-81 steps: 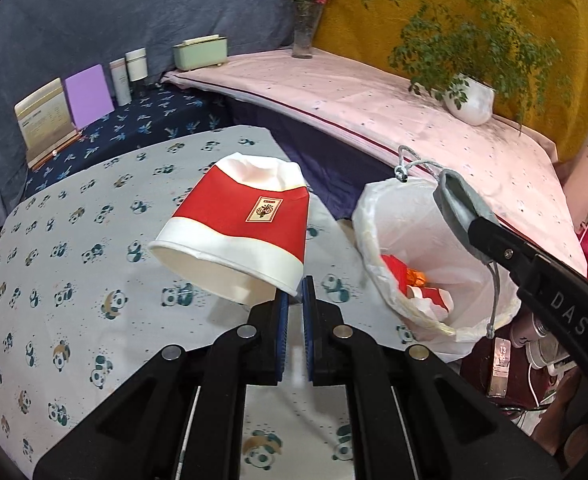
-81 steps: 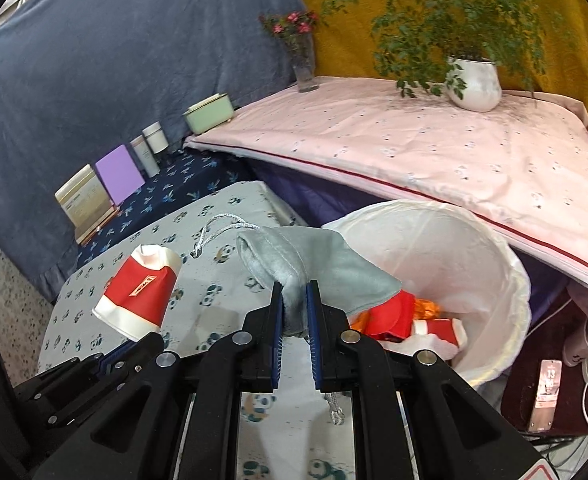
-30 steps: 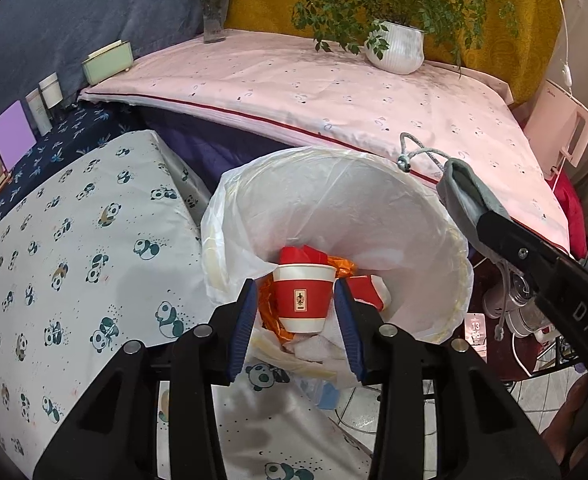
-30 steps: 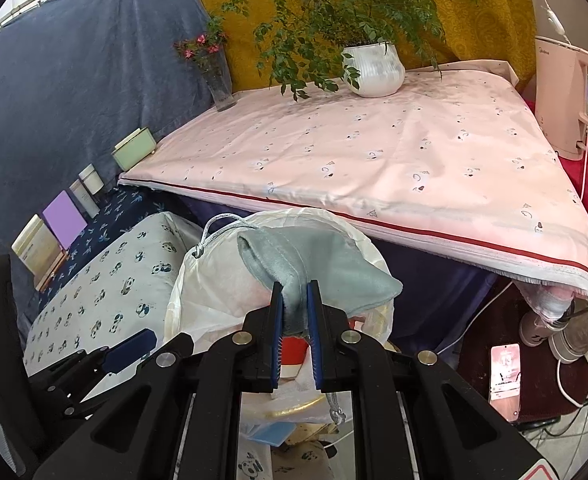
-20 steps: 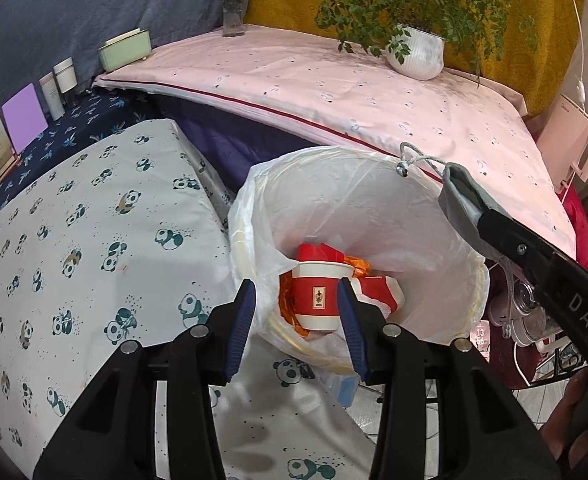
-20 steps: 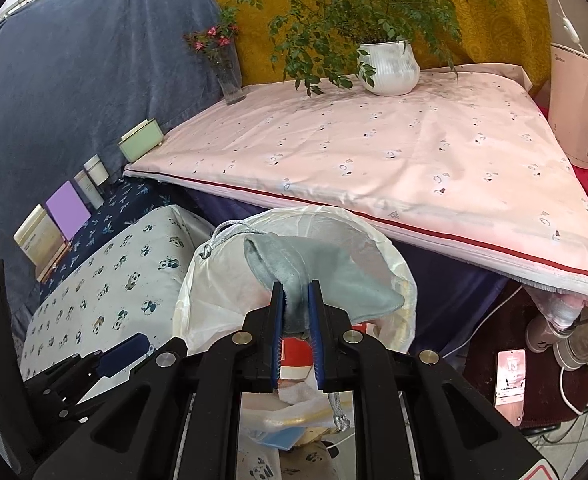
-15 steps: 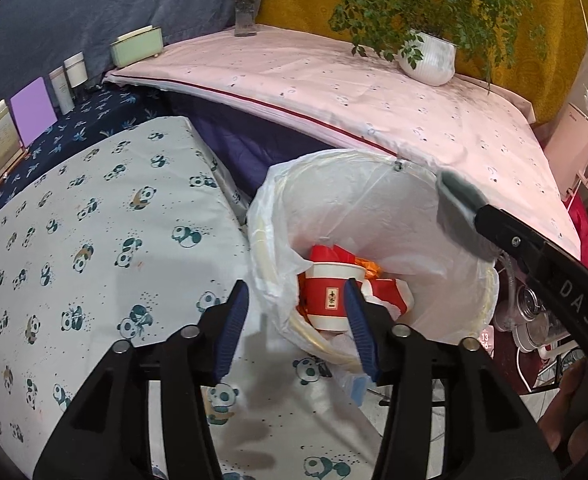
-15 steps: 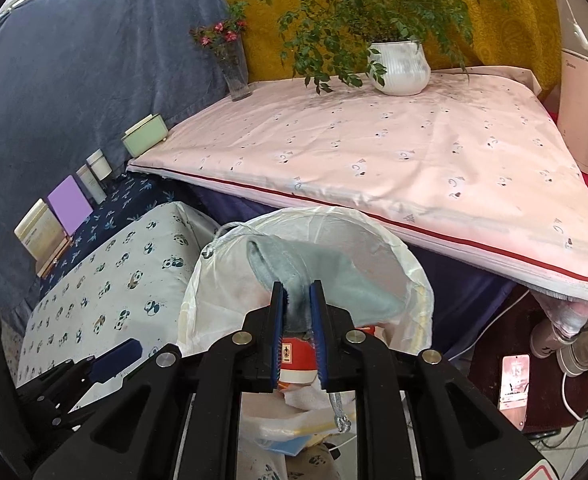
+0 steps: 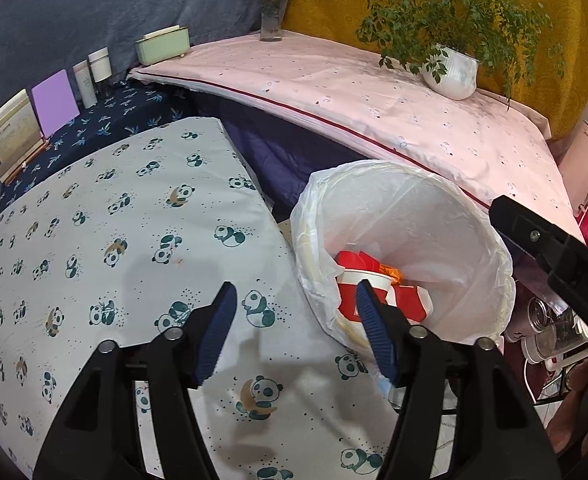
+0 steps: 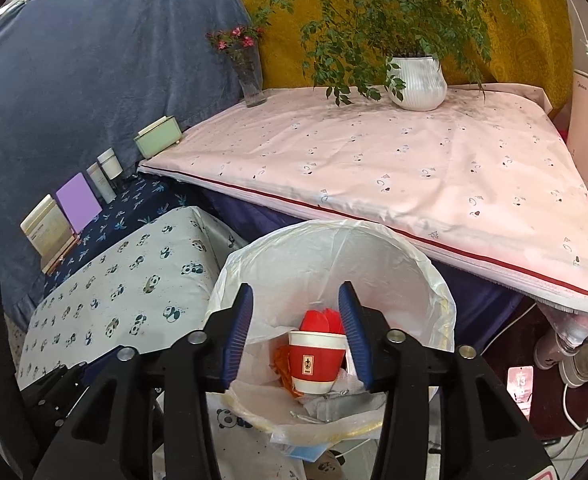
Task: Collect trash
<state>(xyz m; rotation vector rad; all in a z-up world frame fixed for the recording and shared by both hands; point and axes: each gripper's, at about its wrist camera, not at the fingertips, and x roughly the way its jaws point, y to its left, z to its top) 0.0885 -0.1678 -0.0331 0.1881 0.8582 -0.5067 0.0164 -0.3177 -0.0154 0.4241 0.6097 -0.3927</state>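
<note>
— Which step?
— Dropping trash; my left tongs (image 9: 296, 300) and right tongs (image 10: 296, 304) are opening, empty; the red paper cup (image 10: 314, 362) stands in the lined bin (image 10: 434, 280) off the desk's (image 9: 94, 220) corner.
— Next?
— I'd look for more trash.

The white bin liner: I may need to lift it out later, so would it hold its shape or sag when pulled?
The white bin liner looks like thin, see-through film, so it would probably go limp and sag. Its crinkled edge suggests it could tear or slip off the rim. The red paper cup and scraps inside look light, so weight should be small.
</note>
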